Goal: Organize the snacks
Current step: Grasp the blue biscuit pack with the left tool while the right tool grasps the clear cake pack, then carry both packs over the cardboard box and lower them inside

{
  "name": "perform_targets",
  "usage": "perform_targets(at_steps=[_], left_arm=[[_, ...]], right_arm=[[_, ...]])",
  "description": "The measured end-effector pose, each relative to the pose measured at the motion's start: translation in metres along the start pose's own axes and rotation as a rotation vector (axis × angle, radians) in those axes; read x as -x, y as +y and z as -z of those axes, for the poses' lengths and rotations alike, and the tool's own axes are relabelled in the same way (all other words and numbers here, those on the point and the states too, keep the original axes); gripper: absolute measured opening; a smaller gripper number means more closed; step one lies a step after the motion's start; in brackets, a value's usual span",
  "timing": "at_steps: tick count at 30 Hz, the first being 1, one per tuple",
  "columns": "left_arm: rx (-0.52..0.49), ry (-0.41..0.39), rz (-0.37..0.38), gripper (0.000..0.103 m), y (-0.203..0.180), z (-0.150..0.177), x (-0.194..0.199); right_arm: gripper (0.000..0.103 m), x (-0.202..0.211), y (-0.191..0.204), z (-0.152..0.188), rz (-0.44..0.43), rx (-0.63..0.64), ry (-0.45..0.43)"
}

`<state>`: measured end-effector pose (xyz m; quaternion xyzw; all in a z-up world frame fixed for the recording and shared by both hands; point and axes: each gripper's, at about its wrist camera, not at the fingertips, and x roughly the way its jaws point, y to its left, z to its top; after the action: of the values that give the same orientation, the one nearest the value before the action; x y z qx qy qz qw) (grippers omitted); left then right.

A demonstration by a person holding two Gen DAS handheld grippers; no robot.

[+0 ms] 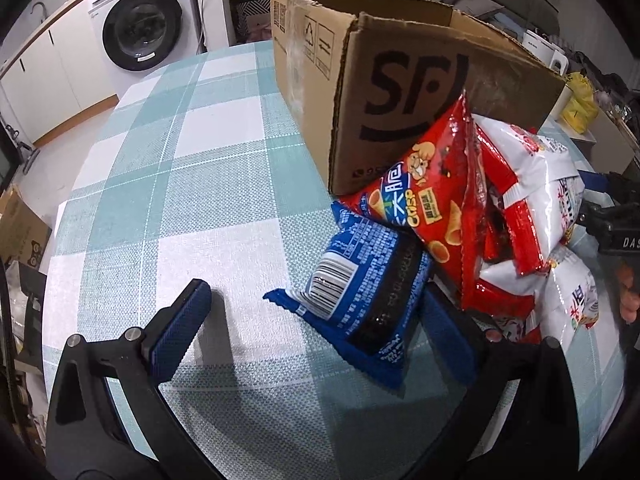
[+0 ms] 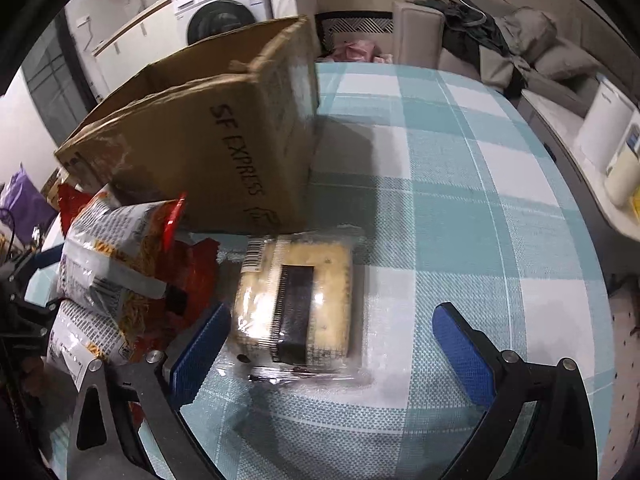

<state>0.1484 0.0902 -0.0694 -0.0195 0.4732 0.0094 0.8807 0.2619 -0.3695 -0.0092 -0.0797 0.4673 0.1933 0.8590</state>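
A blue snack packet (image 1: 366, 300) lies on the checked tablecloth, leaning on a red crisp bag (image 1: 432, 200) and several white-and-red bags (image 1: 536, 200) piled against an open cardboard box (image 1: 384, 92). My left gripper (image 1: 320, 332) is open, its jaws on either side of the blue packet's near end; the right finger is partly hidden behind it. In the right wrist view, a clear-wrapped pale cake pack (image 2: 296, 304) lies between the open jaws of my right gripper (image 2: 332, 344). The box (image 2: 208, 148) stands behind it, with white bags (image 2: 108, 264) at the left.
The round table (image 1: 160, 200) has a teal and white checked cloth (image 2: 460, 200). A washing machine (image 1: 140, 32) and cabinets stand beyond the table. A sofa with clothes (image 2: 500, 44) is at the far right. The other gripper shows at the right edge of the left wrist view (image 1: 616, 224).
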Motion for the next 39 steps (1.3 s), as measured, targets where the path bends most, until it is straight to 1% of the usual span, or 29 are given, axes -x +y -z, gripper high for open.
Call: perform_targets(at_steps=[4, 7, 10, 12, 14, 16, 18, 20, 21, 23, 25, 28, 30, 35, 39], left_arm=[[0.003, -0.004, -0.003, 0.102, 0.002, -0.002, -0.002], [0.015, -0.007, 0.007, 0.1, 0.006, -0.003, -0.002], [0.021, -0.014, 0.006, 0.097, 0.008, -0.003, -0.001], [0.034, -0.022, 0.006, 0.093, 0.01, -0.003, 0.0], [0.039, -0.029, 0.008, 0.086, 0.011, -0.003, 0.001], [0.045, -0.037, 0.007, 0.082, 0.012, -0.003, 0.003], [0.056, -0.042, 0.007, 0.079, 0.014, -0.003, 0.004], [0.06, -0.049, 0.012, 0.072, 0.014, -0.002, 0.006], [0.062, -0.052, 0.015, 0.07, 0.015, -0.002, 0.007], [0.073, -0.058, 0.024, 0.062, 0.016, -0.001, 0.009], [0.08, -0.061, 0.035, 0.059, 0.017, 0.0, 0.01], [0.083, -0.07, 0.05, 0.045, 0.018, 0.001, 0.012], [0.093, -0.072, 0.062, 0.043, 0.019, 0.002, 0.013], [0.095, -0.075, 0.072, 0.042, 0.017, 0.004, 0.016], [0.094, -0.078, 0.077, 0.042, 0.015, 0.006, 0.02]], right_arm=[[0.102, -0.004, 0.004, 0.0, 0.022, 0.021, 0.003], [0.102, -0.005, 0.001, 0.0, 0.019, 0.014, 0.001], [0.101, -0.005, -0.002, 0.0, 0.018, 0.009, -0.007], [0.099, -0.006, -0.006, 0.0, 0.019, 0.003, -0.012], [0.096, -0.005, -0.008, 0.0, 0.017, -0.001, -0.014], [0.094, -0.005, -0.009, 0.0, 0.016, -0.001, -0.013], [0.089, -0.004, -0.009, 0.0, 0.009, 0.0, -0.013], [0.086, -0.004, -0.008, 0.001, 0.004, 0.002, -0.016], [0.083, -0.004, -0.006, 0.002, 0.0, 0.01, -0.021], [0.079, -0.003, -0.003, 0.002, -0.004, 0.019, -0.025], [0.076, -0.002, -0.001, 0.002, -0.011, 0.024, -0.029], [0.066, 0.0, 0.002, 0.003, -0.02, 0.031, -0.036], [0.059, 0.001, 0.005, 0.004, -0.029, 0.039, -0.039], [0.058, 0.007, 0.004, 0.009, -0.085, 0.015, -0.05], [0.058, 0.011, 0.001, 0.012, -0.092, -0.009, -0.059]])
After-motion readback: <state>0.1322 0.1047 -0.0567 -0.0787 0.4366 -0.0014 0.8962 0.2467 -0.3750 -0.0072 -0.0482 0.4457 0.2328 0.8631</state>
